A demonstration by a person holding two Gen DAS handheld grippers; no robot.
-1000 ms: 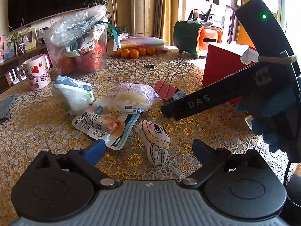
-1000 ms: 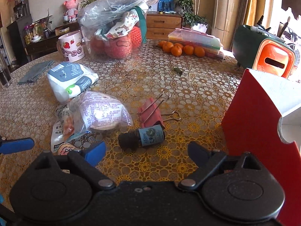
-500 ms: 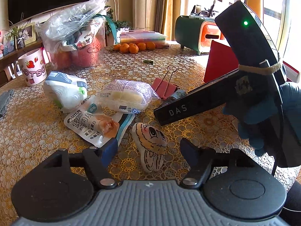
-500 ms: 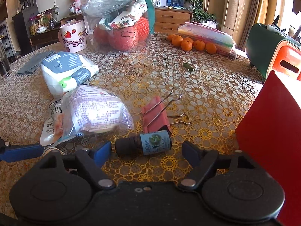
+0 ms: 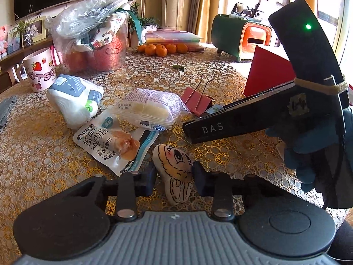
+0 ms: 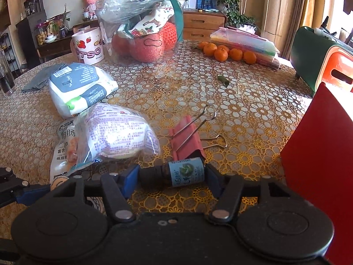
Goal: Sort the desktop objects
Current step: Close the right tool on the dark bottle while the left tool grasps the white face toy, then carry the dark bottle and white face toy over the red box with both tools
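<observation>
A small plush toy (image 5: 174, 165) with a drawn face lies on the lace tablecloth (image 5: 33, 159). My left gripper (image 5: 175, 176) is shut on it, one pad on each side. A small dark bottle (image 6: 183, 173) with a blue label lies crosswise on the cloth. My right gripper (image 6: 172, 176) is closing on it, and its pads touch the cap end and the base end. In the left wrist view the right gripper's black body (image 5: 220, 128) reaches in from the right, held by a gloved hand (image 5: 304, 150).
Just beyond the bottle lie a pink binder clip (image 6: 185, 141) and a wrapped bread packet (image 6: 119, 132). A sausage packet (image 5: 110, 145), tissue pack (image 6: 79, 86), mug (image 6: 88, 46) and stuffed clear bag (image 6: 143, 33) sit further left. A red box (image 6: 320, 154) stands right.
Both pairs of jaws have come together from wide open: the left onto the plush toy, the right onto the ends of the bottle. Both hands have crept slightly forward.
</observation>
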